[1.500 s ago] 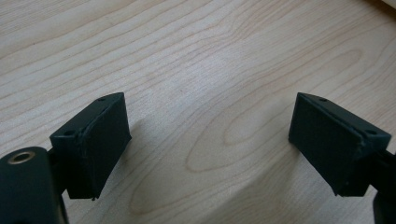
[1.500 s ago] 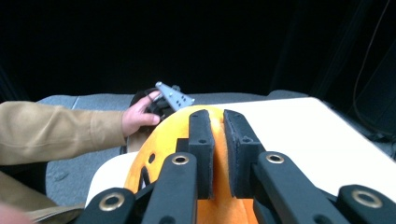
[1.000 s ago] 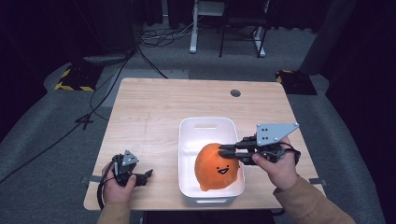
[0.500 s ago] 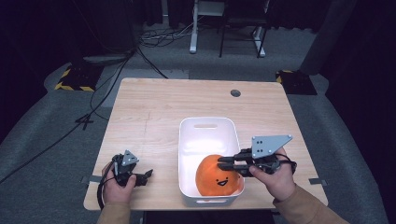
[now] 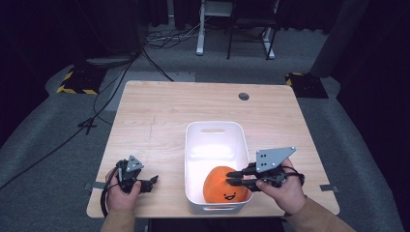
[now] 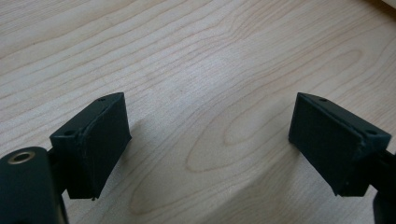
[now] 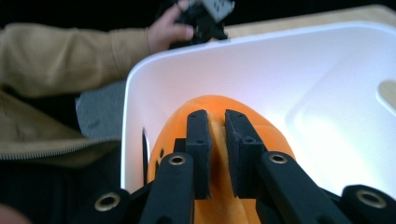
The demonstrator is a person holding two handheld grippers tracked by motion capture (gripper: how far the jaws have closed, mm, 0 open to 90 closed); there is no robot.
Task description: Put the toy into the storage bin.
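Dim room, grey carpet, cables trailing behind a light wooden table (image 5: 164, 116). White plastic bin (image 5: 214, 133) sitting toward the table's near edge. Orange plush toy (image 5: 223, 184) with a smiling face lying inside the bin, at its near end. Right gripper (image 5: 231, 178) reaching in over the bin's right wall, jaws nearly together and pinching a fold of the plush between the pads (image 7: 200, 140). Left gripper (image 5: 151, 181) resting on the table well left of the bin, jaws spread wide over bare wood.

Left gripper (image 5: 145, 183) low and level, fingers (image 6: 93, 140) wide apart, right gripper (image 5: 233, 178) level, fingers (image 7: 198, 140) pinched nearly together
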